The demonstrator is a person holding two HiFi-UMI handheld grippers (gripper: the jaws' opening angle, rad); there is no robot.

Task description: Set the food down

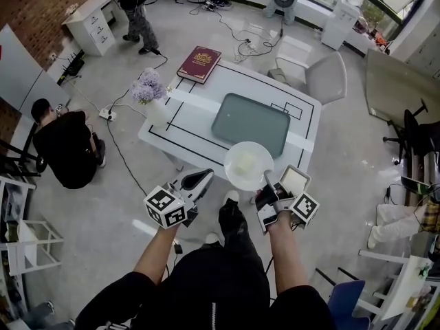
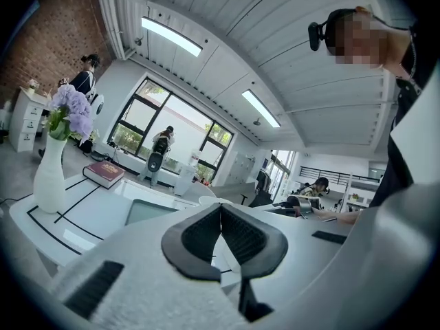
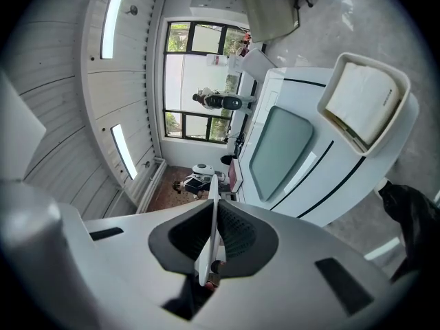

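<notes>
A round white plate (image 1: 232,177) with pale food (image 1: 246,162) on it hangs in the air over the near edge of the white table (image 1: 185,119). My right gripper (image 1: 269,196) is shut on the plate's near rim. In the right gripper view the plate (image 3: 210,234) shows edge-on as a thin white blade between the pads of the right gripper (image 3: 213,210). My left gripper (image 1: 194,183) is held left of the plate, apart from it. In the left gripper view the left gripper (image 2: 221,213) is shut, its pads meeting on nothing.
The table carries a grey-green mat (image 1: 251,124), a dark red book (image 1: 199,64) and a white vase of purple flowers (image 1: 151,95). A white chair (image 1: 323,74) stands behind it, a square white box (image 1: 295,180) by my right hand. A person crouches at the left (image 1: 65,146).
</notes>
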